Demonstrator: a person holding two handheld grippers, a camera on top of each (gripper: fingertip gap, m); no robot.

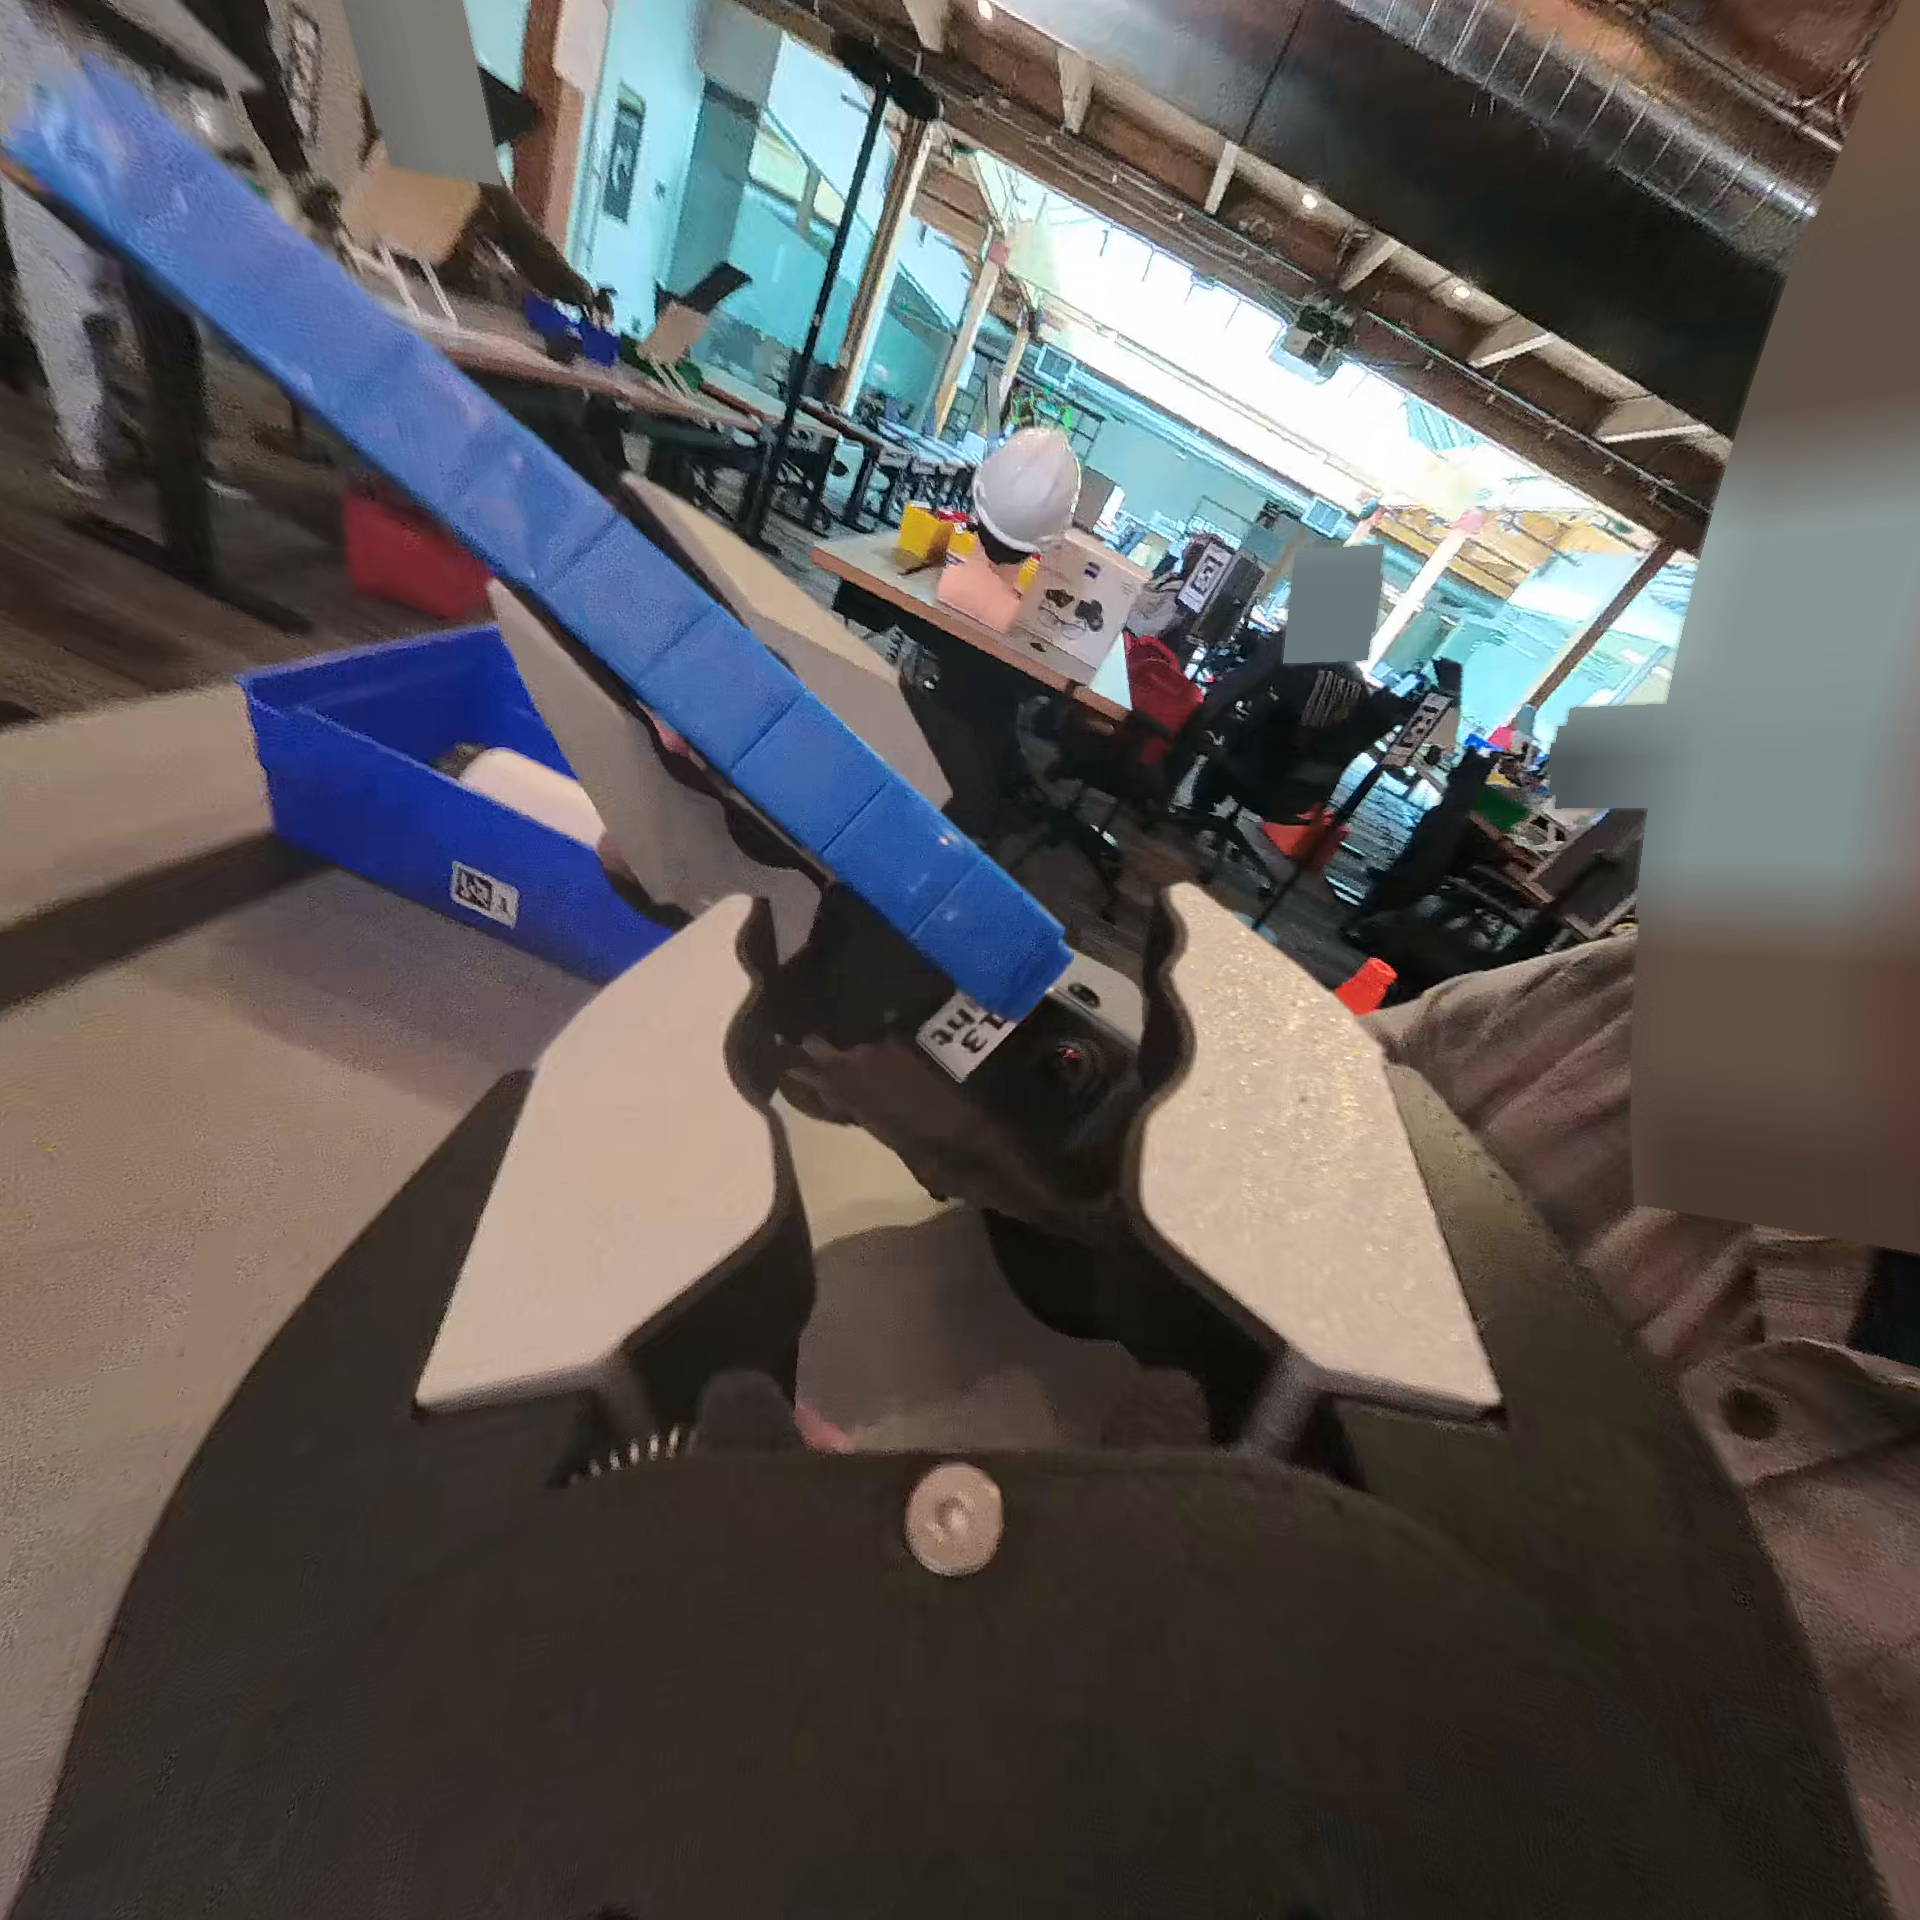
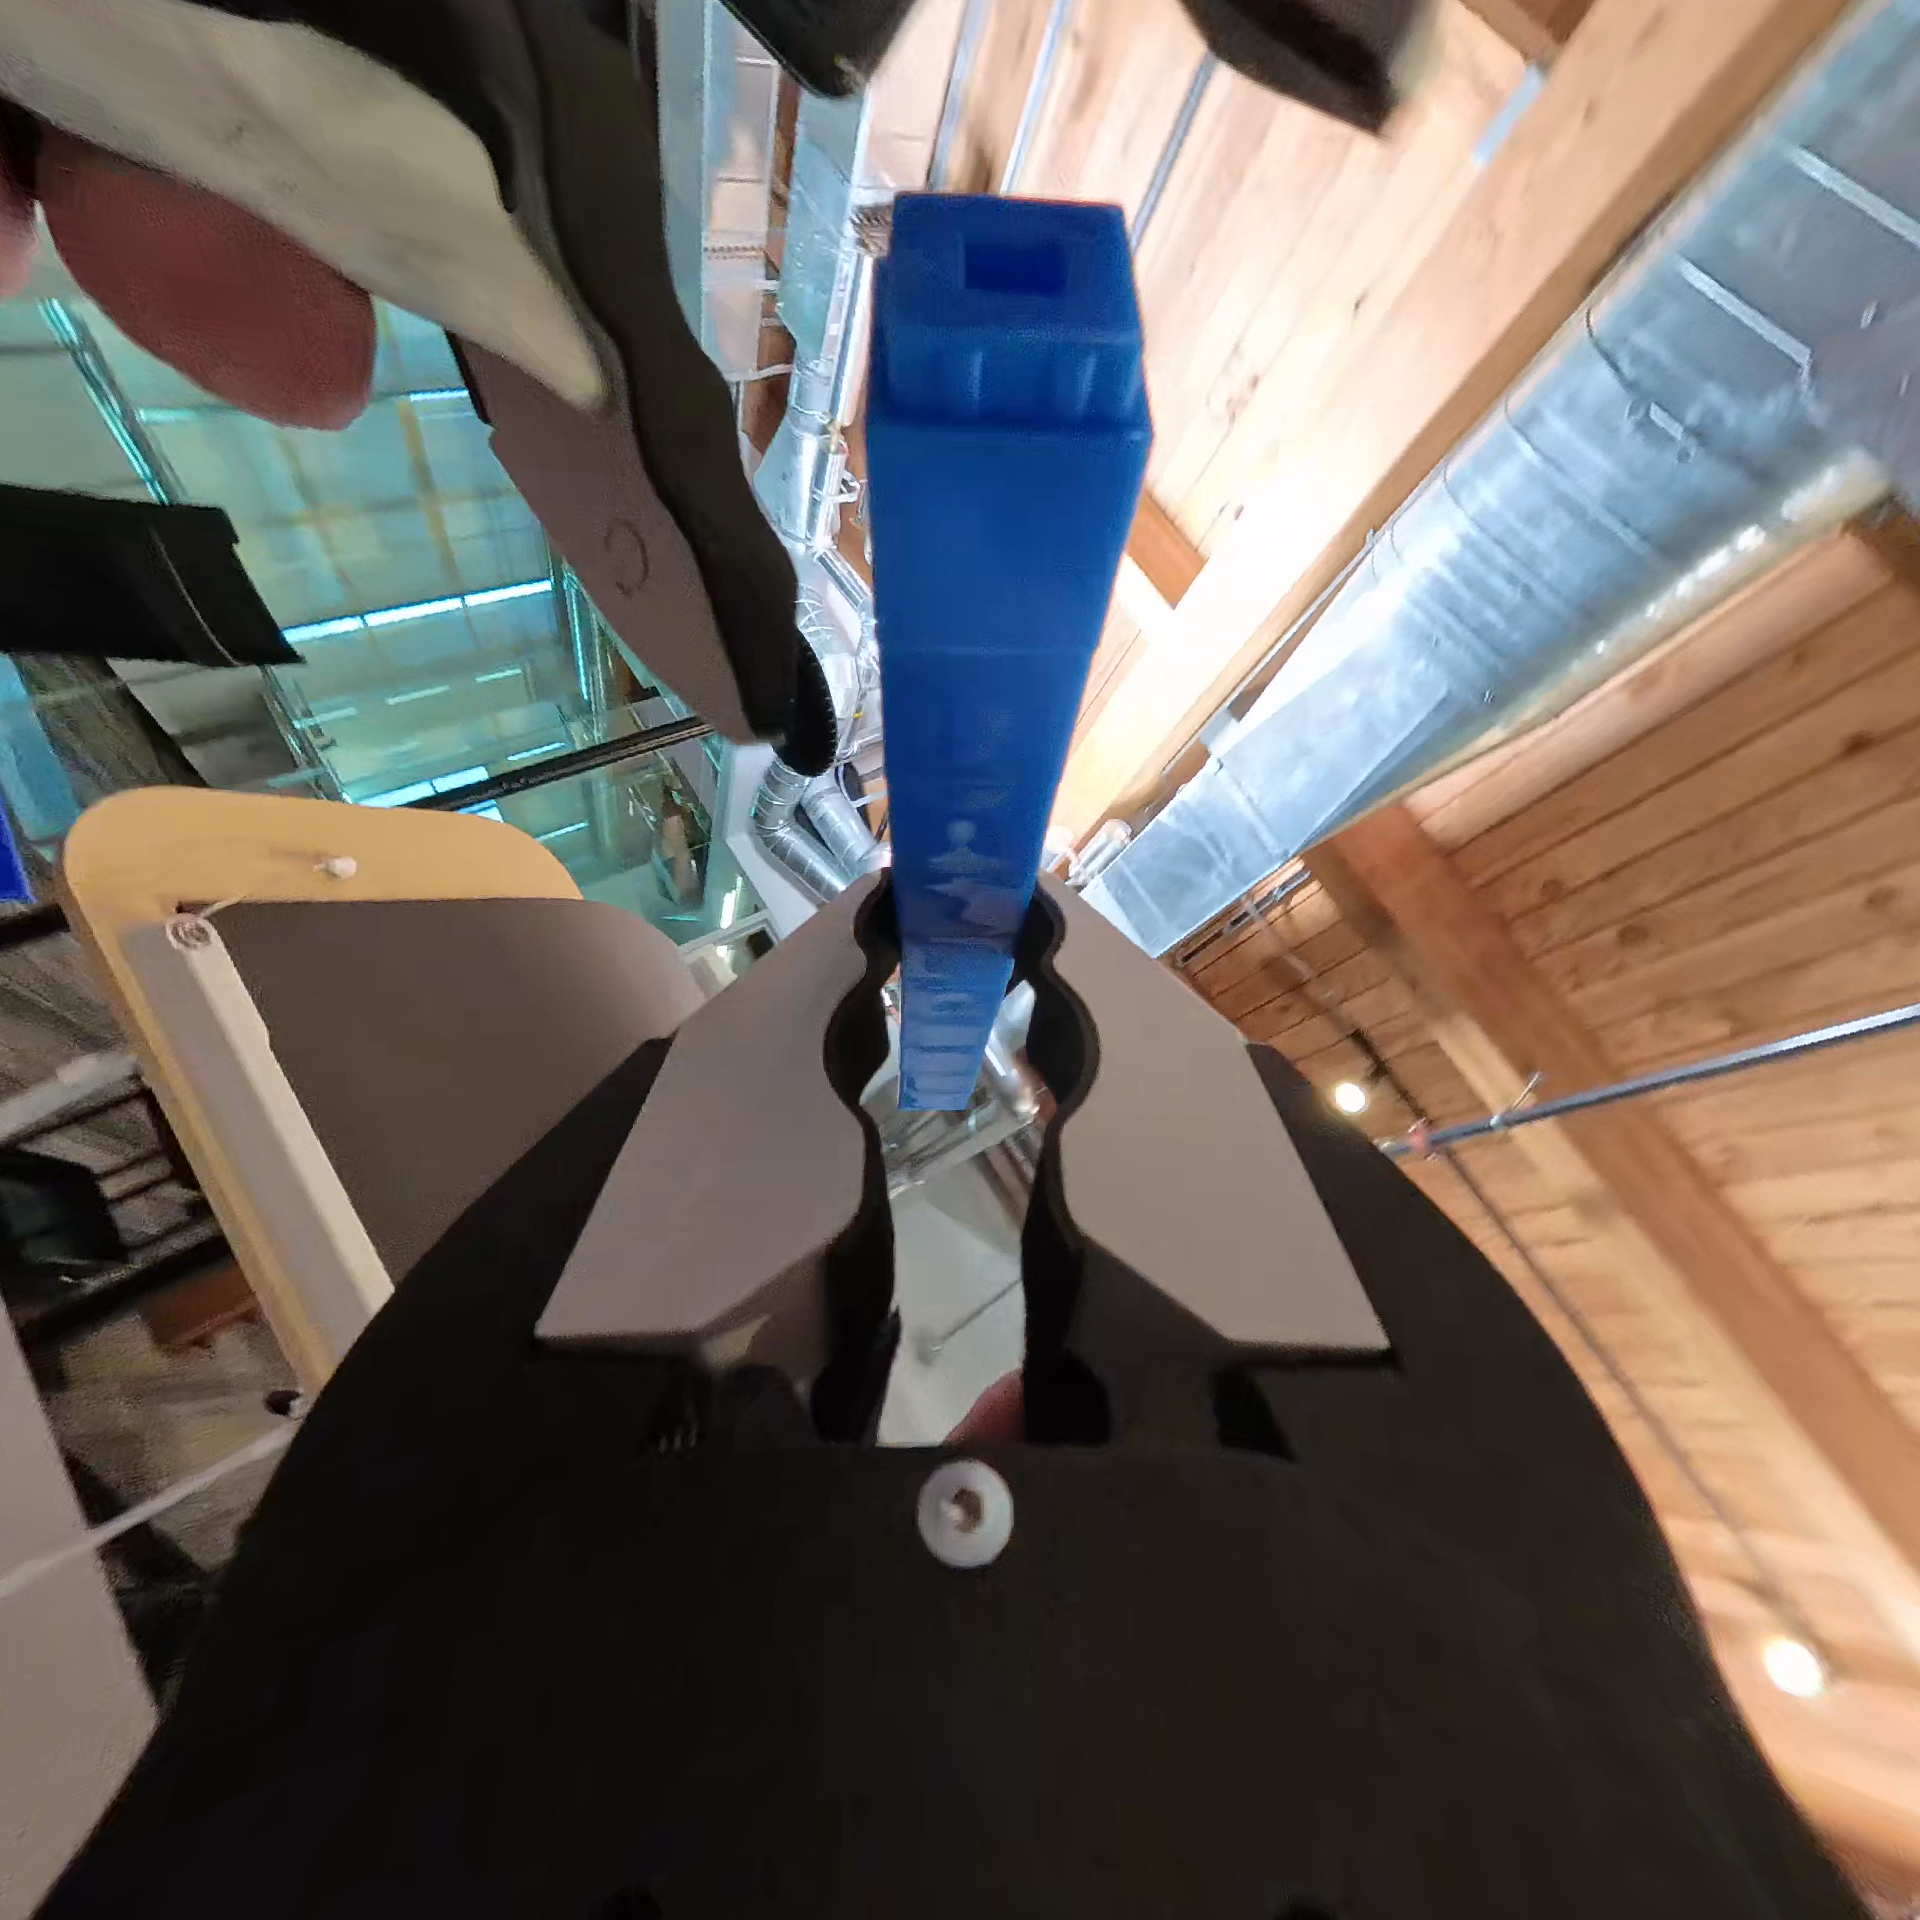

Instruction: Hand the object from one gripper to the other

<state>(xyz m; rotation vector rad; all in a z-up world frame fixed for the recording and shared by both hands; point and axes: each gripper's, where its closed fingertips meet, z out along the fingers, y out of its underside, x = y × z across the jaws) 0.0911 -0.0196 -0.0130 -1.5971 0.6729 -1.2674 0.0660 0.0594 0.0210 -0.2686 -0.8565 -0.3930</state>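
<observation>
A long blue segmented bar (image 1: 540,520) runs from upper left to centre in the left wrist view. My right gripper (image 1: 582,561) faces me there and is shut on the bar partway along. My left gripper (image 1: 961,925) is open, with the bar's near end lying between its fingertips and not pinched. In the right wrist view my right gripper (image 2: 961,935) is shut on the blue bar (image 2: 997,582), which sticks out away from it. One finger (image 2: 582,499) of the left gripper stands open to the left of the bar's far end.
A blue bin (image 1: 416,810) with a pale object inside sits on the grey table (image 1: 208,1195) at left. A person's sleeve (image 1: 1558,1091) is at right. Beyond are tables, chairs and a white hard hat (image 1: 1029,488). The right wrist view looks up at wooden beams and a duct (image 2: 1507,582).
</observation>
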